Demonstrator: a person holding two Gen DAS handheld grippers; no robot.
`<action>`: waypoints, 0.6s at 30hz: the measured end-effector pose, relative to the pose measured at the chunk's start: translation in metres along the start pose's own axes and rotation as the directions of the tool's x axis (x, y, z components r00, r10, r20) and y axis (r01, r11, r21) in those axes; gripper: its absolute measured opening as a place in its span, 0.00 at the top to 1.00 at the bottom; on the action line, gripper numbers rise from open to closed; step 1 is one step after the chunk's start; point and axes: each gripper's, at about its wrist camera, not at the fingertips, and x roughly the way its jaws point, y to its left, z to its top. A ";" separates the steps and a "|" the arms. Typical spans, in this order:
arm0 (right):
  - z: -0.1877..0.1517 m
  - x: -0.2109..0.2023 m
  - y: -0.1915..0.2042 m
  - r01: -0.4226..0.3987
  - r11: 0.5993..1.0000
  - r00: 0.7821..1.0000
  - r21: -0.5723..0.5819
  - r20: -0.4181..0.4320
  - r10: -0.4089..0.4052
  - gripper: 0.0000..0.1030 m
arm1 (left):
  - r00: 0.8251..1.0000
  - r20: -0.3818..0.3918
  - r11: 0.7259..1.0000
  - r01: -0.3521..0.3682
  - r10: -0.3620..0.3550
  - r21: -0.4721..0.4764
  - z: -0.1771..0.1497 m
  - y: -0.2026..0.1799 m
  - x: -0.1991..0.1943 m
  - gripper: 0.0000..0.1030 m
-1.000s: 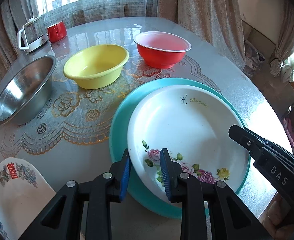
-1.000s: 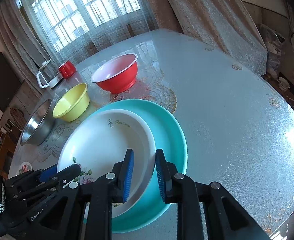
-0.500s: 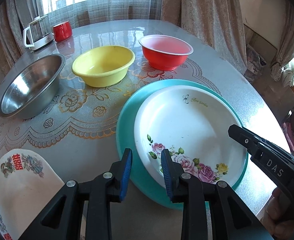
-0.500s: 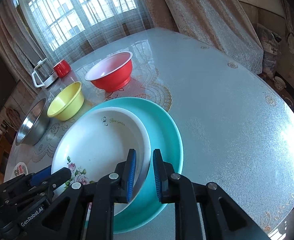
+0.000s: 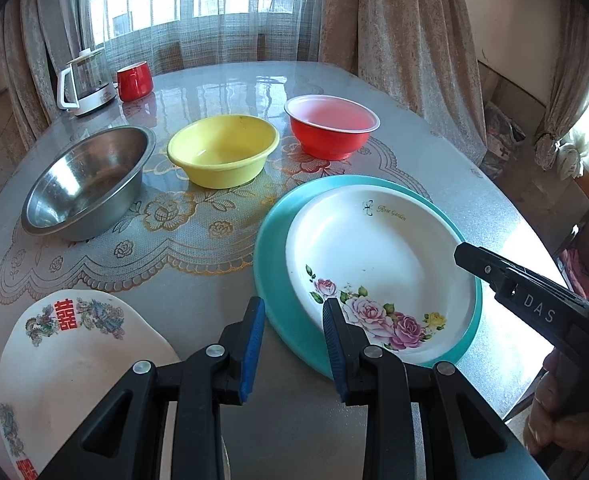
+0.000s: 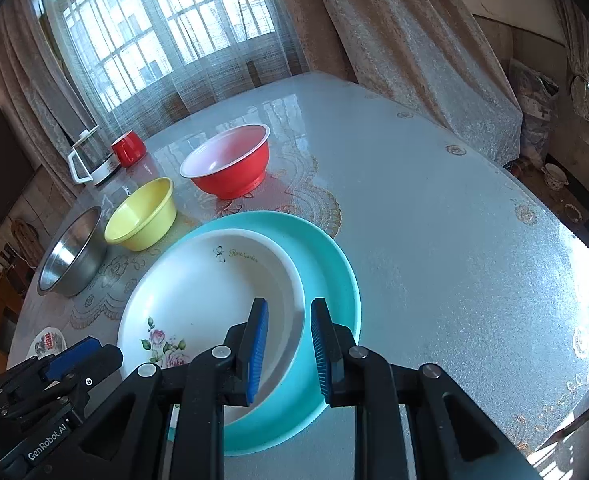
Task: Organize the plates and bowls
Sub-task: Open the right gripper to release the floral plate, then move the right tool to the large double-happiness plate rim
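You have the rose plate (image 5: 378,264) stacked in the teal plate (image 5: 272,280) on the table (image 6: 434,240), both grippers' fingers (right ones (image 6: 256,344) opening) grip nothing, and three bowls remain separate.

The left gripper (image 5: 290,328) is pointing steeply downward, its blue-padded fingers (image 5: 252,344) standing apart with nothing pressed between them. The right gripper (image 6: 288,340) is angling down likewise, its jaws opening, pads clear of any contact. A hand (image 5: 554,420) is gripping the right gripper's handle.
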 end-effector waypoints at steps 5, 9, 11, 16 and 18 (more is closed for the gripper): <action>-0.003 0.005 -0.001 0.022 1.000 1.000 0.011 -0.022 -0.022 0.79 | 1.000 0.024 1.000 0.007 -0.007 0.001 -0.004 0.005 -0.011 0.70; -0.004 -0.003 0.002 0.028 1.000 1.000 0.009 0.010 -0.028 0.78 | 0.999 0.031 1.000 0.022 -0.021 -0.016 -0.008 0.011 -0.021 0.70; -0.002 -0.009 0.005 0.021 1.000 0.999 0.008 0.030 -0.022 0.75 | 0.999 0.036 0.999 0.022 -0.021 -0.023 -0.010 0.014 -0.025 0.68; -0.001 -0.024 0.022 -0.051 0.998 0.995 -0.043 0.081 0.055 0.70 | 0.998 0.055 0.999 0.026 -0.024 -0.042 -0.015 0.027 -0.038 0.68; -0.002 -0.027 0.033 -0.109 0.991 0.991 -0.076 0.075 0.115 0.67 | 0.998 0.062 0.998 0.022 -0.019 -0.058 -0.019 0.037 -0.044 0.68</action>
